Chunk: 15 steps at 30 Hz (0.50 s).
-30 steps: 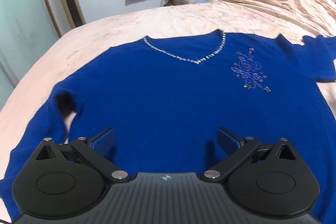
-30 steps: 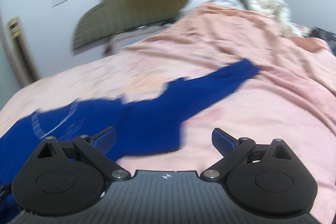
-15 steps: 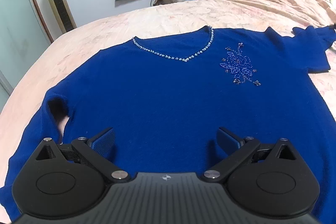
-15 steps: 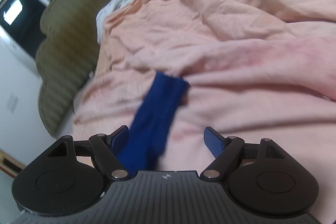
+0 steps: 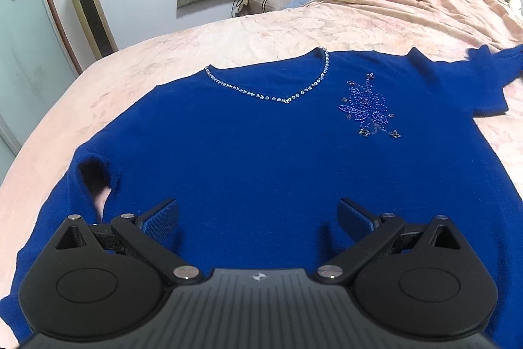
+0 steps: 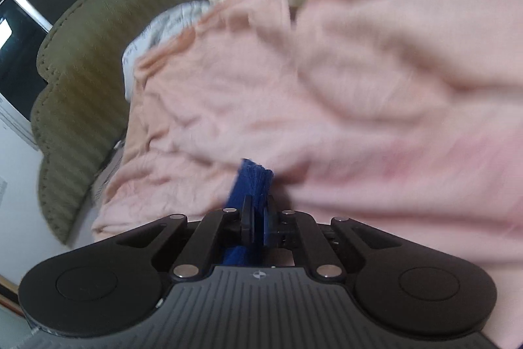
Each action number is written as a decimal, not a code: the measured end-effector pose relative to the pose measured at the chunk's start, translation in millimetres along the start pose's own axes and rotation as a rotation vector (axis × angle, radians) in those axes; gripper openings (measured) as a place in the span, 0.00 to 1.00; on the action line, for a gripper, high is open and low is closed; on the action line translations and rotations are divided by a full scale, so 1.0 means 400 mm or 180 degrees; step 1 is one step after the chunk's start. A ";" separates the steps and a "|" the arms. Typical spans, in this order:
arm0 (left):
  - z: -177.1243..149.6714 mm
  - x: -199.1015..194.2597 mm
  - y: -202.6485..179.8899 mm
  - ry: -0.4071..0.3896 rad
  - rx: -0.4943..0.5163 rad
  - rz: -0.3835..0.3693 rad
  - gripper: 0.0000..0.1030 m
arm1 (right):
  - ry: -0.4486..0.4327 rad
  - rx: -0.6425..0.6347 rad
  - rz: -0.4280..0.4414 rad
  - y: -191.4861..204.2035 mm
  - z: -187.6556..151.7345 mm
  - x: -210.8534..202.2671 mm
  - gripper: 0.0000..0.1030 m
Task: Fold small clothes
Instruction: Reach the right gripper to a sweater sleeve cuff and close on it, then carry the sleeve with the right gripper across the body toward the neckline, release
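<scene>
Right gripper (image 6: 258, 215) sits at the lower centre of its own view with its jaws pinched tight on the cuff end of a sleeve of the royal-blue knitted V-neck sweater (image 5: 261, 159); a tuft of blue knit sticks out past the fingertips, and more shows behind them. Left gripper (image 5: 258, 218) hovers at the bottom of its view with its jaws spread wide and nothing between them, low over the sweater's lower body.

That sweater lies face up and spread flat on the pale pink bedspread (image 5: 228, 35), filling the middle of the left view, its beaded neckline (image 5: 271, 94) toward the top and a beaded flower motif (image 5: 367, 107) to the right of centre. Its far sleeve runs off the upper right edge, blurred there.

The step in hand looks like folding that sleeve across the chest. To do it well, the pinched cuff should probably be lifted only enough to clear the bedspread, then carried inward in a straight line so the crease falls along the shoulder seam. The grip looks shallow, so a quick tug could slip it. The open left gripper could press the body down to stop the knit dragging.
</scene>
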<state>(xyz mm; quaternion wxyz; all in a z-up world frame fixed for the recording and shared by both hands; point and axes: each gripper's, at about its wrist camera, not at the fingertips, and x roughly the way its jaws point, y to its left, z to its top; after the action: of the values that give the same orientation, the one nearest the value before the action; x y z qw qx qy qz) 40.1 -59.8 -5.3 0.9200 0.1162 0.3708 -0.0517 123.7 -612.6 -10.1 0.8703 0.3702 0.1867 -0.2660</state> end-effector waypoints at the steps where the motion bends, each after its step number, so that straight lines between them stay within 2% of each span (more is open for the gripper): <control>1: 0.000 -0.001 0.000 -0.0007 0.0008 0.0006 1.00 | -0.0126 -0.0093 -0.0085 0.003 0.019 -0.024 0.07; 6: -0.004 -0.006 0.013 -0.0015 -0.0081 -0.0067 1.00 | -0.0747 -0.0676 -0.0500 0.017 0.107 -0.156 0.07; 11: -0.007 -0.015 0.034 -0.0050 -0.0171 -0.0097 1.00 | -0.1001 -0.1032 -0.0687 0.033 0.119 -0.235 0.07; 13: -0.008 -0.015 0.045 -0.0058 -0.0182 -0.0050 1.00 | -0.0963 -0.1195 -0.0600 0.066 0.087 -0.258 0.07; 15: -0.009 -0.013 0.057 -0.0049 -0.0222 -0.0017 1.00 | -0.0930 -0.1538 -0.0426 0.128 0.019 -0.283 0.07</control>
<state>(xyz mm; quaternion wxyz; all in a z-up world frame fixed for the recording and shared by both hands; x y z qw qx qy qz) 38.1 -36.8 -0.1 0.9262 0.0827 0.3655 -0.0421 66.3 -551.6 81.8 0.9314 0.0968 0.1413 -0.3211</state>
